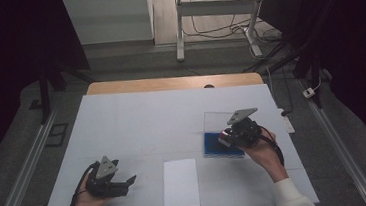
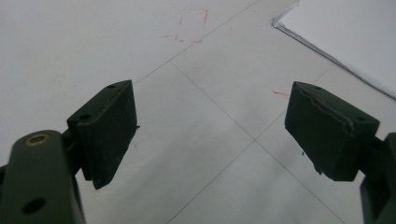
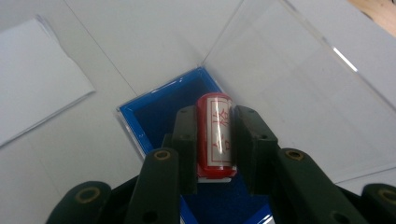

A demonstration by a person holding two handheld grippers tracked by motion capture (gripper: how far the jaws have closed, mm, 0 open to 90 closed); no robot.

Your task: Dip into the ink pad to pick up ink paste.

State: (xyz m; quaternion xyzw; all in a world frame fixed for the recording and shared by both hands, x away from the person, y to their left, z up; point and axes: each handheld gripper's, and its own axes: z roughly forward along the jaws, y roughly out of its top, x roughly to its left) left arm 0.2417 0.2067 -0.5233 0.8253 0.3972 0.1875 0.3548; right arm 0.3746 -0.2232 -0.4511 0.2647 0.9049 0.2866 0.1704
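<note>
My right gripper (image 3: pixel 215 140) is shut on a red stamp (image 3: pixel 215 135) with a white label of red characters, holding it just above a blue-lined case (image 3: pixel 154 116). The case's clear lid (image 3: pixel 289 88) lies open beside it. In the high view the right gripper (image 1: pixel 228 138) hovers over the blue case (image 1: pixel 215 145) at the table's right. My left gripper (image 1: pixel 127 180) rests near the front left with its jaws wide apart; in its own view the left gripper (image 2: pixel 210 133) has nothing but bare table between its fingers.
A white sheet of paper (image 1: pixel 180 182) lies at the front middle of the white table cover (image 1: pixel 137 122); its corner (image 2: pixel 345 37) shows in the left gripper view. A wooden table edge (image 1: pixel 174 82) runs along the back. Desk legs and cables stand beyond.
</note>
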